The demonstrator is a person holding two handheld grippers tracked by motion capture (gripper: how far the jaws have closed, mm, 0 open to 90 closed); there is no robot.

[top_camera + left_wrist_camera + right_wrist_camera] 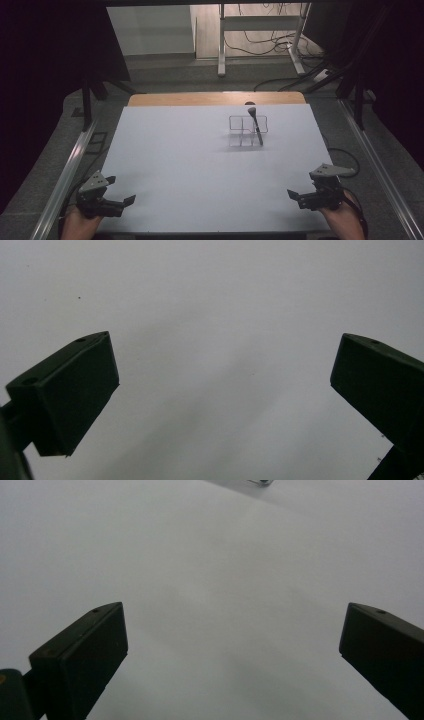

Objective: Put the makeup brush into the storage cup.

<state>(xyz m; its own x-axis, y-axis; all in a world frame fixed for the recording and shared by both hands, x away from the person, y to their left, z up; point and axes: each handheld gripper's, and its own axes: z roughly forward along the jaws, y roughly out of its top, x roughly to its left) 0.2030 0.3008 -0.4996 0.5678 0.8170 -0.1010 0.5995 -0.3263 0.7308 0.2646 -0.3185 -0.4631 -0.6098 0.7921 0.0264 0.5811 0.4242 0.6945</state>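
Table [175, 165] first, white and broad; toward its far side stands a clear organizer [247, 131] with a makeup brush [255, 125] leaning inside (light, slim, probably slippery; take the handle). Left gripper [122, 192] and right gripper [295, 196] rest near, jaws spread, empty.

Left gripper [224, 385] hangs over the pale bench [215, 295], jaws spread wide apart, one at each lower corner, nothing between them.

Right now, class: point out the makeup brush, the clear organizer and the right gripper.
makeup brush [256, 126], high view, on its dark handle.
clear organizer [239, 131], high view, on its left wall.
right gripper [295, 196], high view, between its fingertips.
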